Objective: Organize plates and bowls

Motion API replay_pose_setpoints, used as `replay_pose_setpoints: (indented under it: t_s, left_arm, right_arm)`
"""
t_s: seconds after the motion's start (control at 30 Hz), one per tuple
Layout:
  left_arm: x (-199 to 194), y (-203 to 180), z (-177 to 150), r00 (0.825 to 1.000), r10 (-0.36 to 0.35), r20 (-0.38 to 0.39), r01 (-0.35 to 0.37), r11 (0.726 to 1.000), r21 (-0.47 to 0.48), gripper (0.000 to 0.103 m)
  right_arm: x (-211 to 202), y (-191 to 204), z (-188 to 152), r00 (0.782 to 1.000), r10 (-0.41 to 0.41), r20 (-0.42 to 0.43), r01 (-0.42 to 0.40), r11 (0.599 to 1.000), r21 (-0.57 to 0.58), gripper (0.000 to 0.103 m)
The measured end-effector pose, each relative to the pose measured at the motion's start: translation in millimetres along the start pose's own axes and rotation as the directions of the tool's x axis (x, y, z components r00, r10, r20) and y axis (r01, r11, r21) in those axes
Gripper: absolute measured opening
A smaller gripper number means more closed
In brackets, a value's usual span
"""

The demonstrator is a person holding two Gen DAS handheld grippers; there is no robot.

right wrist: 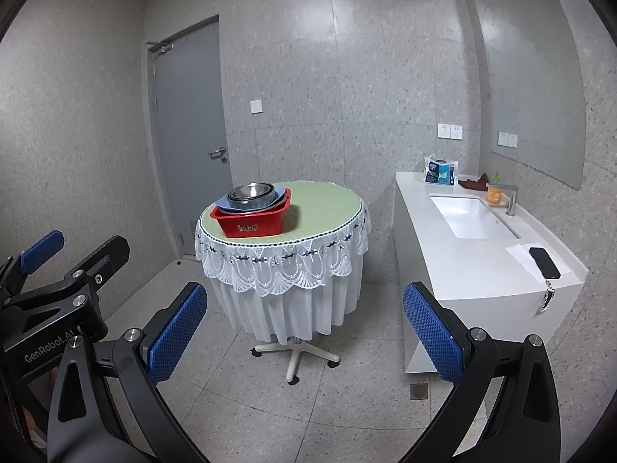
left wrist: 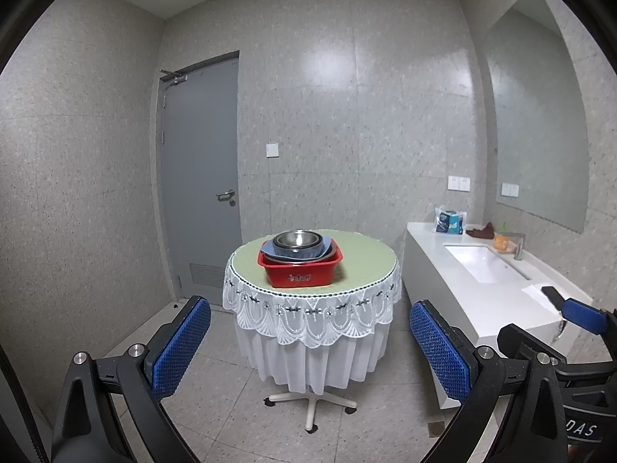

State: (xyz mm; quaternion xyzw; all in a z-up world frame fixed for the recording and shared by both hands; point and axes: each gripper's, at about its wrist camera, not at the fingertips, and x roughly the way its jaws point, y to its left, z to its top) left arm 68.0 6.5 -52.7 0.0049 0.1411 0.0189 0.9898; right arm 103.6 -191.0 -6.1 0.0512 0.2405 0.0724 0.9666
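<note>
Steel bowls (left wrist: 297,240) stacked w/ plates (left wrist: 304,255) (red tub (left wrist: 300,272)).

Round table top (left wrist: 362,266): pale green, edged by a white lace cloth (left wrist: 312,316) with a dark blue-black floral band and scalloped fringe. Rectangular plastic basin (left wrist: 300,272): red, white marking on the front. Plates (left wrist: 270,249) stacked in it: light blue; nested metal bowls (left wrist: 297,241): silver-grey. Gripper pads (left wrist: 181,347): blue, dimpled texture, on black frames. Walls (left wrist: 96,193): grey speckled. Door (left wrist: 200,162): plain grey. Vanity counter (right wrist: 462,262): white. Phone (right wrist: 544,262): black. Bottle (right wrist: 493,193) by the tap: orange.
</note>
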Motion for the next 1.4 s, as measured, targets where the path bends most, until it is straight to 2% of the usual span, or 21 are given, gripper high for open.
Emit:
replay_pose_setpoints:
  t_s: [0.17,0.3,0.47,0.6,0.7,0.83,0.87,0.93,0.97,1.03,1.1,1.13,1.33,1.4]
  left_arm:
    - [15,-10,0,1.0,0.01,-0.012,-0.01,1.0,0.006,0.102]
    - [45,-30,0,0.997,0.033,-0.064,-0.03,0.999,0.038,0.102]
    - [108,-76,-1,0.983,0.015,-0.185,-0.005,0.998,0.055,0.102]
    - [170,-140,1,0.966,-0.022,-0.258,0.047,0.995,0.091,0.102]
    - [225,-205,5,0.942,-0.075,-0.328,0.118,0.986,0.116,0.102]
    - [305,-303,13,0.891,-0.171,-0.421,0.252,0.957,0.143,0.102]
    - [320,-321,16,0.881,-0.182,-0.436,0.268,0.952,0.146,0.102]
    - [352,-362,20,0.852,-0.223,-0.474,0.322,0.937,0.137,0.102]
    - [367,-384,22,0.845,-0.243,-0.477,0.348,0.926,0.145,0.102]
    - [385,-412,28,0.854,-0.233,-0.465,0.348,0.921,0.177,0.102]
    - [405,-434,32,0.872,-0.217,-0.44,0.334,0.919,0.208,0.102]
    - [411,-443,32,0.87,-0.224,-0.439,0.344,0.914,0.216,0.102]
    - [469,-485,15,0.832,-0.257,-0.491,0.403,0.889,0.218,0.102]
    - [499,-496,3,0.801,-0.258,-0.539,0.433,0.873,0.224,0.102]
  right_arm:
    - [15,-8,2,1.0,0.008,-0.014,-0.008,1.0,0.004,0.103]
    - [42,-32,5,0.999,0.027,-0.04,-0.025,0.998,0.056,0.103]
    - [87,-89,9,0.996,0.001,-0.087,0.01,0.991,0.131,0.103]
    - [138,-168,19,0.991,-0.046,-0.122,0.07,0.977,0.201,0.103]
    - [179,-231,32,0.984,-0.083,-0.158,0.118,0.967,0.228,0.103]
    - [232,-316,48,0.968,-0.141,-0.209,0.193,0.947,0.255,0.103]
    - [244,-334,50,0.963,-0.148,-0.225,0.204,0.945,0.254,0.103]
    - [266,-369,55,0.953,-0.169,-0.251,0.232,0.941,0.245,0.103]
    - [277,-389,57,0.947,-0.184,-0.262,0.25,0.938,0.242,0.103]
    - [292,-418,59,0.939,-0.204,-0.278,0.275,0.929,0.246,0.103]
    - [304,-446,59,0.927,-0.227,-0.299,0.306,0.919,0.249,0.103]
    - [310,-456,60,0.923,-0.235,-0.306,0.316,0.916,0.249,0.103]
    - [343,-517,54,0.896,-0.265,-0.356,0.375,0.882,0.285,0.103]
    - [353,-533,48,0.887,-0.269,-0.374,0.39,0.871,0.298,0.103]
